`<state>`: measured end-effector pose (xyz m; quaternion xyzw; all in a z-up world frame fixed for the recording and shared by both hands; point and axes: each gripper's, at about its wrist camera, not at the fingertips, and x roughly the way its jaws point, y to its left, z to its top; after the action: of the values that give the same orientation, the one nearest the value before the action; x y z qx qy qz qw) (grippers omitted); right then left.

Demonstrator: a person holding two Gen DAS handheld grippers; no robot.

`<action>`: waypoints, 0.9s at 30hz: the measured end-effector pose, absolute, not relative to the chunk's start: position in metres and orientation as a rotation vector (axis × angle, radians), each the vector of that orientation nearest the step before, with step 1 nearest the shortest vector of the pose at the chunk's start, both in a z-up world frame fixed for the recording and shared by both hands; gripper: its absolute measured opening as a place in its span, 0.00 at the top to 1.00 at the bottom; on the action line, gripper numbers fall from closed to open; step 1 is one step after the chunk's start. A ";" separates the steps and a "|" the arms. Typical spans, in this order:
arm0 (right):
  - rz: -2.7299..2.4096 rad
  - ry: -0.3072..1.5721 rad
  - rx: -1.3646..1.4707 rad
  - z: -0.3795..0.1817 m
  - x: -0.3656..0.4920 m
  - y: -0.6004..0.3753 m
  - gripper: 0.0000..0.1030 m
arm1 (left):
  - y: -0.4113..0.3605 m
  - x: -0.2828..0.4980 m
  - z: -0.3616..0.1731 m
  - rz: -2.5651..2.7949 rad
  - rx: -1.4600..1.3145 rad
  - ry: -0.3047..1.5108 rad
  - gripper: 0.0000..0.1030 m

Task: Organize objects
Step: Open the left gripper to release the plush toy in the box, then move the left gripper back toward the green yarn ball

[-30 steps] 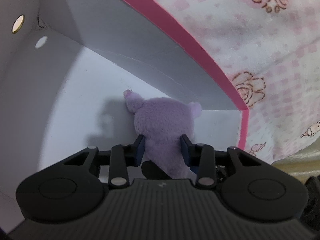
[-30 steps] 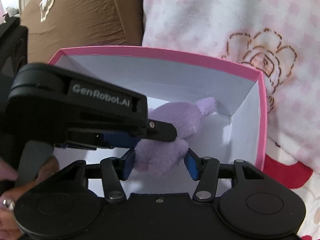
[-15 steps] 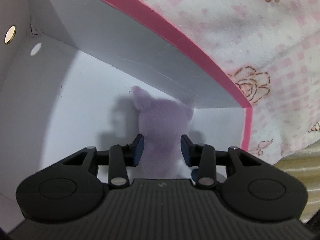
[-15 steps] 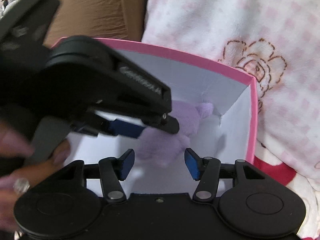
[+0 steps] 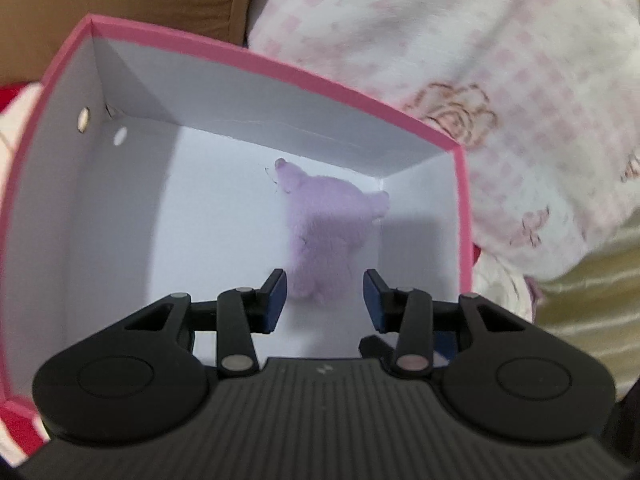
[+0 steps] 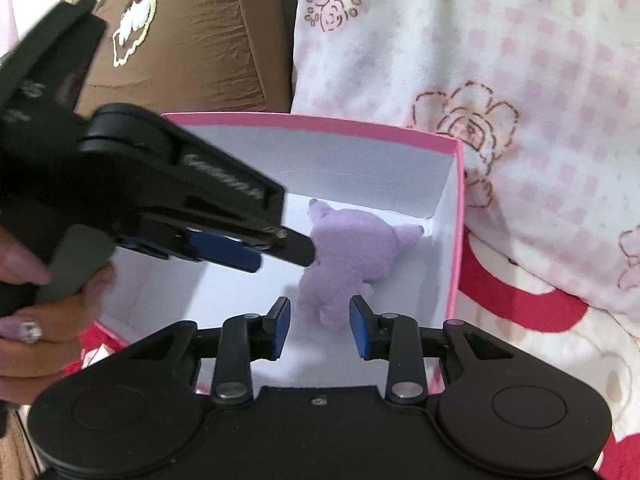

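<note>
A purple plush toy [image 5: 320, 236] is seen lying on the white floor of an open box with a pink rim [image 5: 256, 60], close to the box's far right corner, one ear almost at the far wall. The box is set on a pink-and-white checked blanket printed with roses [image 5: 480, 80].

In the left wrist view, the left gripper [image 5: 324, 300] is held above the near part of the box. Its blue pads [image 5: 276, 296] are spread apart, and they have just been opening a little; the toy is seen in the gap beyond them, with neither pad pressed on it. Only this view shows a small round metal eyelet in the box's left wall, and a pale yellowish fabric [image 5: 592, 304] at the right edge.

In the right wrist view, the right gripper [image 6: 320, 326] is seen over the near edge of the box. Its jaws have just been closing, yet a gap is still left between the pads [image 6: 280, 324], and nothing is pinched. Only this view shows the left gripper from the side [image 6: 280, 246], reaching in over the box from the left, with the hand [image 6: 44, 320] that grips its handle. A brown cushion [image 6: 192, 32] and a red patch of fabric [image 6: 520, 296] beside the box's right wall are also shown.
</note>
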<state>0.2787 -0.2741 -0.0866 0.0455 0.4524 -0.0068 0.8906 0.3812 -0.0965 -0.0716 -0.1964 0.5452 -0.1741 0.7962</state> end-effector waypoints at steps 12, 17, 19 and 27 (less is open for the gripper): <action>-0.005 0.964 0.058 -0.035 0.241 -0.261 0.36 | -0.071 0.322 -0.023 -0.360 -0.336 1.142 0.52; 0.012 0.957 0.061 -0.021 0.221 -0.248 0.19 | -0.061 0.297 -0.001 -0.365 -0.287 1.145 0.39; 0.007 0.961 0.060 -0.015 0.215 -0.246 0.17 | -0.057 0.286 0.009 -0.368 -0.261 1.138 0.33; 0.009 0.973 0.046 0.012 0.185 -0.242 0.15 | -0.048 0.244 0.036 -0.386 -0.183 1.127 0.16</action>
<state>0.1854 -0.2418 0.0119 0.0223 0.4676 0.0046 0.8837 0.2442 -0.0483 0.0364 -0.0861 0.5299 -0.1816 0.8239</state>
